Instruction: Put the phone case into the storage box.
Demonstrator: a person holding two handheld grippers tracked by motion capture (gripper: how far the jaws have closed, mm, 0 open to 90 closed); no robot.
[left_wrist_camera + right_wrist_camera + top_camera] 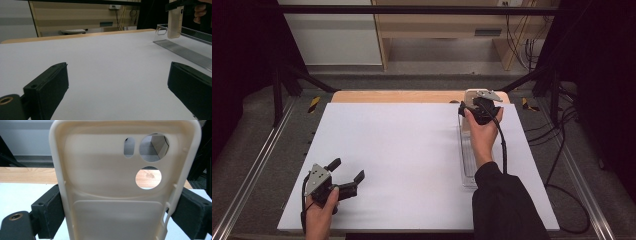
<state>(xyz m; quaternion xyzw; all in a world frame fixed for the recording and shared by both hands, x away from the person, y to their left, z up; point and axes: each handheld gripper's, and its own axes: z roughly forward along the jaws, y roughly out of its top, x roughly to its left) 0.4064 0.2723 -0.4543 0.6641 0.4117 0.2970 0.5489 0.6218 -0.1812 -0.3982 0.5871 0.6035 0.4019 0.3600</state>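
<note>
A cream phone case [112, 182] with round camera cutouts stands upright between the jaws of my right gripper [120, 212], which is shut on its two long edges. In the high view that right gripper [478, 104] is at the far right of the white table top [402, 160], holding the phone case [470, 94] above the far end of a clear ribbed tray [467, 160]. My left gripper [347, 169] rests near the front left corner, jaws wide apart with nothing between them. The left gripper view shows the left gripper [117, 72], the phone case [175, 22] and the clear ribbed tray [185, 52].
A wooden table edge [397, 96] runs behind the white top. Black frame bars and cables [562, 150] lie to the right, with metal rails along both sides. A light wooden cabinet [437, 25] stands beyond the table.
</note>
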